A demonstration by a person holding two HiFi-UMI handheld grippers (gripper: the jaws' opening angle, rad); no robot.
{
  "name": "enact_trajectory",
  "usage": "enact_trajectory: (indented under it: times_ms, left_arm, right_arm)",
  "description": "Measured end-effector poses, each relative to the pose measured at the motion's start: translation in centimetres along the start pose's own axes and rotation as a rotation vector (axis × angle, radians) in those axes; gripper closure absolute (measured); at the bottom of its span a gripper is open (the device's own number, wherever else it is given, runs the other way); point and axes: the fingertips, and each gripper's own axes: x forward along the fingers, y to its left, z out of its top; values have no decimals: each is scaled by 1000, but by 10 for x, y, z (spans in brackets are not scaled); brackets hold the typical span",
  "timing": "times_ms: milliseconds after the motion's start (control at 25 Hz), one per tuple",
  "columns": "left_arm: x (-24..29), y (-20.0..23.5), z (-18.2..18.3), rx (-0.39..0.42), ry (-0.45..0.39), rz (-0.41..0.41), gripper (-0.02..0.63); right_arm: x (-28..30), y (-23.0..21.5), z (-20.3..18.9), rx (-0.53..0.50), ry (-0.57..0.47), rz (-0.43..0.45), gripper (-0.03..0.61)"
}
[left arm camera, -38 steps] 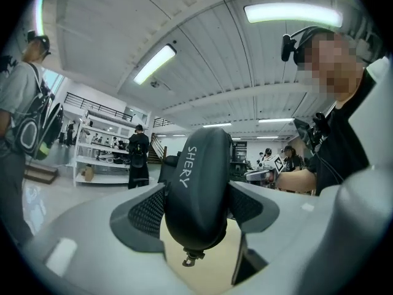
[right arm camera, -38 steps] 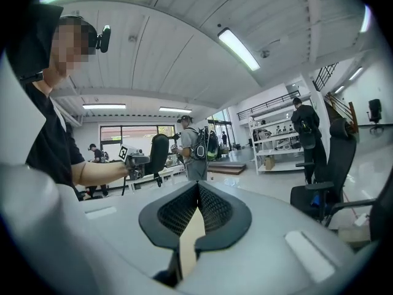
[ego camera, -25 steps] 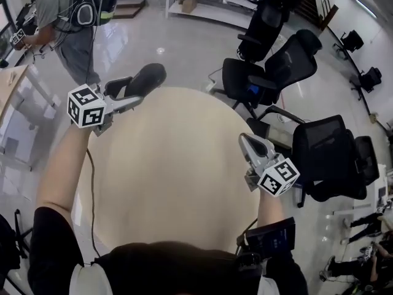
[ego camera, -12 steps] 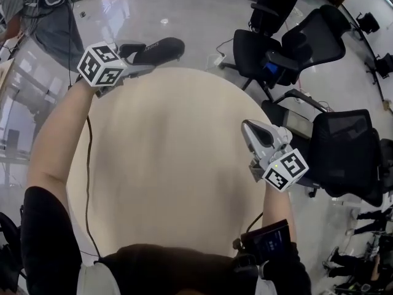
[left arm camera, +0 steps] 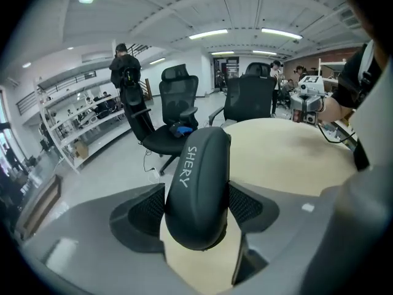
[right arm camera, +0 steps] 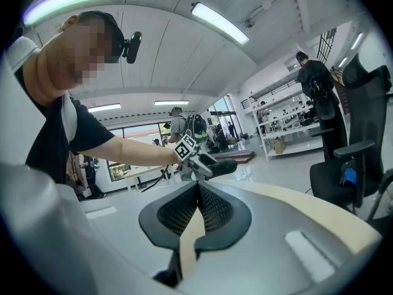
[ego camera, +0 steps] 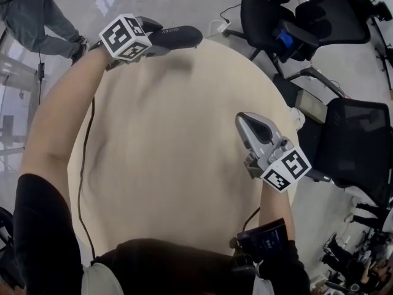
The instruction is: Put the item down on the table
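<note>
Black padded item (left arm camera: 196, 183) clamped between left gripper (ego camera: 161, 37) fingers, at far edge of round beige worktop (ego camera: 184, 158). Right gripper (ego camera: 244, 123) fingers together, empty, over worktop's right side.

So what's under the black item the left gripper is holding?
The beige table, near its far rim, shows beneath the black item clamped in the left gripper. The item's underside is covered, so contact can't be told.

The black pad (left arm camera: 198, 208) is carrying the white word "SHERY" along its side; no other text is proving legible.
</note>
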Motion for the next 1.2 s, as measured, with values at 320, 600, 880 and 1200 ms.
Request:
enact_trajectory:
  times_ms: [320, 600, 880, 1200]
  left_arm:
    - [60, 8, -15, 145, 173, 42, 293]
    - [75, 8, -15, 221, 200, 83, 282]
    - [75, -4, -17, 211, 197, 47, 189]
    - [24, 0, 35, 115, -4, 141, 173]
  right_arm:
    - [2, -2, -17, 50, -18, 43, 563]
    - [-1, -3, -20, 53, -27, 46, 563]
    - [-4, -1, -15, 49, -26, 33, 563]
    - [-31, 10, -13, 98, -45, -14, 563]
